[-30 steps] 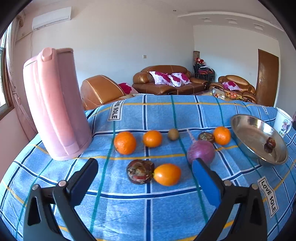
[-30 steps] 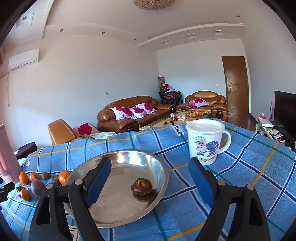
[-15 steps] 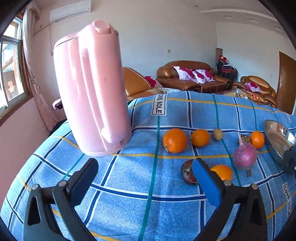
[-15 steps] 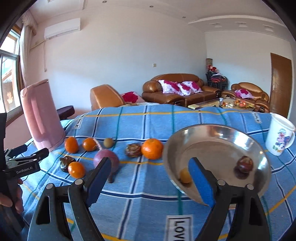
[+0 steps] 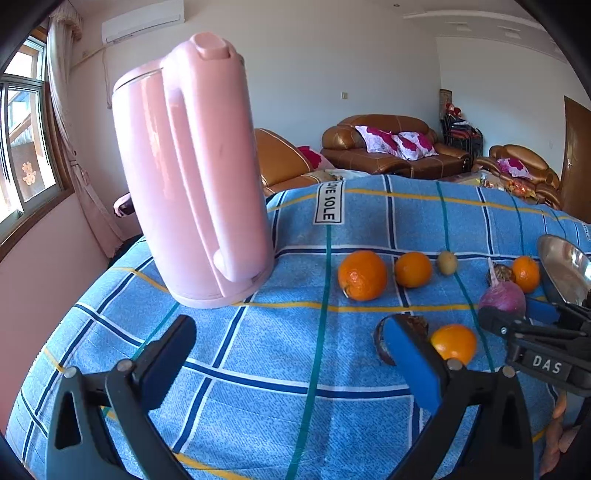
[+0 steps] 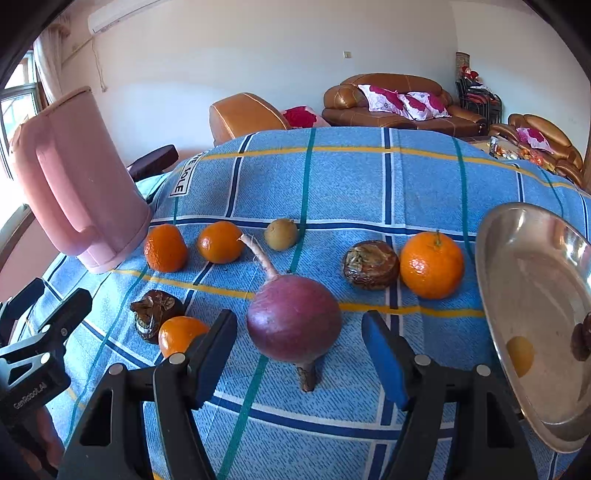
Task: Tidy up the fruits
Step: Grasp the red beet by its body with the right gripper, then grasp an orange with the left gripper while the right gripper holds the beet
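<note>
Covering the table, blue plaid cloth [image 6: 332, 192] fronts brown sofas [image 6: 402, 99].

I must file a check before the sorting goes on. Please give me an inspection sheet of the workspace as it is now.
Surface: blue checked cloth over the table, flat.
Job's things: purple round root lying on the cloth; five oranges, one near the metal bowl; small kiwi; two dark wrinkled fruits, one beside that orange; another dark fruit in the bowl.
Clutter: pink kettle, upright, at the cloth's far left.
Grippers: right tongs open, having just been closing, the root between the pads but not pressed; left tongs open, empty.
Cables: nothing seen.
Surroundings: brown sofas, window, wall air conditioner.
</note>
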The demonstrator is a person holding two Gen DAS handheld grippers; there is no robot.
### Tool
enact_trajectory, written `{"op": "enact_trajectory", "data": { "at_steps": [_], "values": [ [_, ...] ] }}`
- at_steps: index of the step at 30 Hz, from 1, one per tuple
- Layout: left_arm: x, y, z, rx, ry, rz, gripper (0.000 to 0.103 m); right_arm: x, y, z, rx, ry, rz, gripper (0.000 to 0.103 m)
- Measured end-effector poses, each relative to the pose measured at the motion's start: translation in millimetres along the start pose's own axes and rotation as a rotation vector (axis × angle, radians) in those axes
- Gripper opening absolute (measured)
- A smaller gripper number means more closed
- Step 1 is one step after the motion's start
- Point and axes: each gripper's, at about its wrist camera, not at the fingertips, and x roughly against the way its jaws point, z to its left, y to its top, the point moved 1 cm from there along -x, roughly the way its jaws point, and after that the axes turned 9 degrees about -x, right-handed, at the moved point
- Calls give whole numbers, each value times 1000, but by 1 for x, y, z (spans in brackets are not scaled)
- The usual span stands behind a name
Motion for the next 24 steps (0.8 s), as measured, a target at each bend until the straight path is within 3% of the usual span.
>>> {"op": "enact_trajectory", "data": {
  "at_steps": [1,2,9,11,16,20,24],
  "values": [
    [0,0,1,0,-1,-3,103,-4,0,1,2,-5,21,57],
    [1,0,1,0,-4,-5,103,-9,0,1,6,-18,44,54],
    [-1,-1,2,3,-10,-10,103,-4,-1,-2,-4,-5,48,53],
    [-1,-1,0,6,-63,-13,103,5,-3,-6,-22,17,20,53],
    [14,2,-8,4,-233,-82,98,56,-19,-14,-7,24,-158,53],
    [18,4,-24,-21,-329,-100,90,91,-34,-32,-46,27,-253,53],
    [14,6,-51,-79,-410,-69,73,102,-40,-50,-116,20,-274,53]
  ]
}}
